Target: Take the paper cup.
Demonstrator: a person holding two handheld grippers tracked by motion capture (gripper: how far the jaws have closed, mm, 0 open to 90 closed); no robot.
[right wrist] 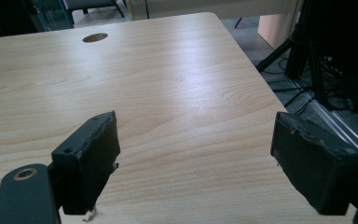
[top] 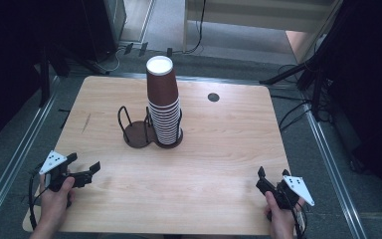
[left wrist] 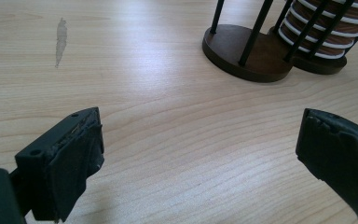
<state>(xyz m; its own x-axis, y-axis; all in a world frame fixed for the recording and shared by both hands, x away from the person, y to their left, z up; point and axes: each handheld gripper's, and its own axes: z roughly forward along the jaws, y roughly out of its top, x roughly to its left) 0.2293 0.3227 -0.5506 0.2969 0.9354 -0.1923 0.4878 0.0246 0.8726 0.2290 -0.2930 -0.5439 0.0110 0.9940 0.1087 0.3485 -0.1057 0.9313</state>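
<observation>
A pale wood-grain desk (top: 214, 164) with rounded corners stands on a grey floor, with dark stands and cables around it and a metal rail running along each side. Its laminate top is smooth and slightly glossy; a small round cable hole (top: 213, 97) sits near the far edge, and a faint pale scuff mark (left wrist: 61, 41) lies on the left part. Near the middle stands a dark brown cup holder (top: 139, 133) with two round bases joined side by side and thin black upright wire rods. The left base is bare; the right one carries a tall stack of cups (top: 163, 102), brown paper cups with white rolled rims, nested upside down so the white bottom of the topmost faces up. The stack rises well above the rods. The left hand-held gripper (top: 87, 172) rests near the desk's near left corner, its jaws spread wide with nothing between them, pointed toward the holder. The right hand-held gripper (top: 261, 179) sits near the near right corner, jaws likewise wide apart and holding nothing, facing the far right edge. Both have black, blocky, worn pads and a grey three-cornered plate on top. Bare desktop lies between each of them and the holder, well apart from both.
</observation>
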